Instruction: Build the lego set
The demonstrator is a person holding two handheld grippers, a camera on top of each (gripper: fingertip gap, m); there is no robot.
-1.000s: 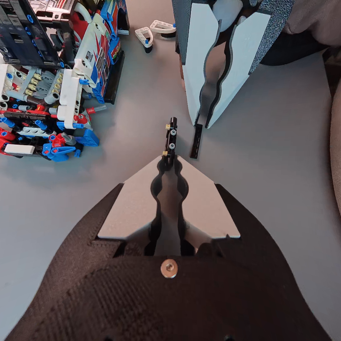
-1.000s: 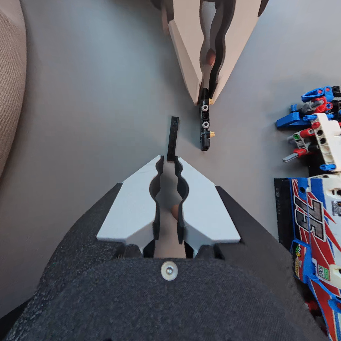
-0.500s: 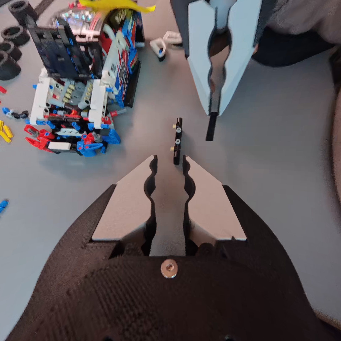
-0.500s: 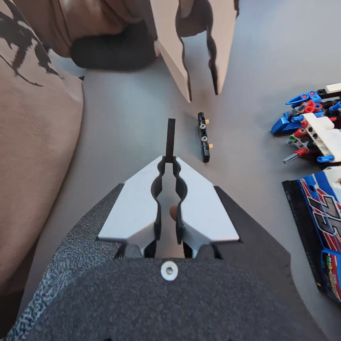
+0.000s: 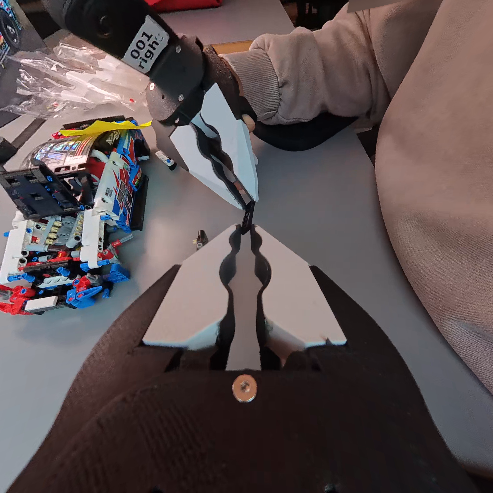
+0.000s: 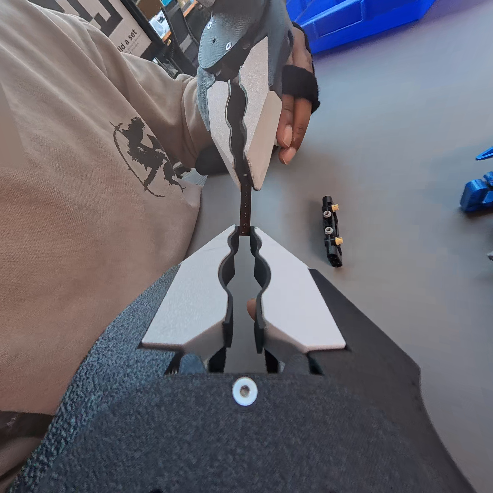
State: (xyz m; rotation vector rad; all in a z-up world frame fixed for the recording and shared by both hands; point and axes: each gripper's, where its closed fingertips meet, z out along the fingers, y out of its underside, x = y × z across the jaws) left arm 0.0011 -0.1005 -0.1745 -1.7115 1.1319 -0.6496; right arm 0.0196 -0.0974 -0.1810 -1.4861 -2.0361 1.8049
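A thin black lego strip [image 6: 246, 208] hangs in the air above the grey table, held at both ends. My right gripper [image 6: 245, 231] is shut on its near end, and my left gripper [image 6: 246, 184] pinches its far end. In the left wrist view the strip [image 5: 248, 217] runs from my left gripper [image 5: 245, 230] up to my right gripper [image 5: 249, 202]. A short black lego beam with grey and tan pins [image 6: 330, 232] lies on the table to the right. In the left wrist view this beam [image 5: 201, 237] is half hidden behind my left finger.
A partly built red, white and blue lego car [image 5: 80, 213] stands at the left, with clear plastic bags [image 5: 66, 77] behind it. Loose blue parts [image 6: 477, 194] and a blue bin [image 6: 360, 21] are on the right. The person's beige sleeve and body [image 5: 440, 213] are close by. Both grippers' tips are close together, under 4 cm apart.
My left gripper let go of the pinned beam, which now lies on the table. My right gripper shut on the black strip and lifted it. My left gripper then shut on its other end.
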